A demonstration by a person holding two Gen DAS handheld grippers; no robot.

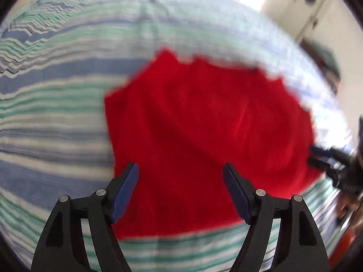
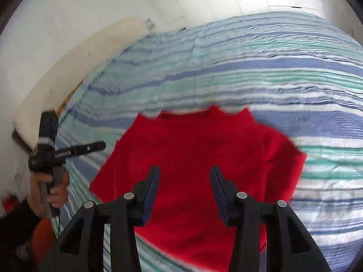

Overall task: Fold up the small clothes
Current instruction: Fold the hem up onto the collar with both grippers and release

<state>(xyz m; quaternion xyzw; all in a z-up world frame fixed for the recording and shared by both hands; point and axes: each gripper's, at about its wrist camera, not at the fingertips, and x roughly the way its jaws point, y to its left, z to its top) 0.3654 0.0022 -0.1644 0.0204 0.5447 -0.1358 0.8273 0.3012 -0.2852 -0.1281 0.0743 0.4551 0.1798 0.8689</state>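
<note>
A bed sheet striped in blue, green and white covers the whole work surface, lightly creased toward 11 o'clock in the left wrist view. Pale walls and a white cupboard rise beyond it at 1 o'clock.

A red garment lies spread flat on the sheet, filling the centre of both views; both are motion-blurred, so its edges look ragged.

The left gripper hovers above the garment's near edge, its 2 fingers spread wide and empty. The right gripper hangs over the red cloth with its fingers parted, gripping nothing.

Only the right wrist view shows the neckline at 12 o'clock, a cream panel at 10 o'clock beside the sheet, and the person's left hand holding the other gripper at 9 o'clock.
</note>
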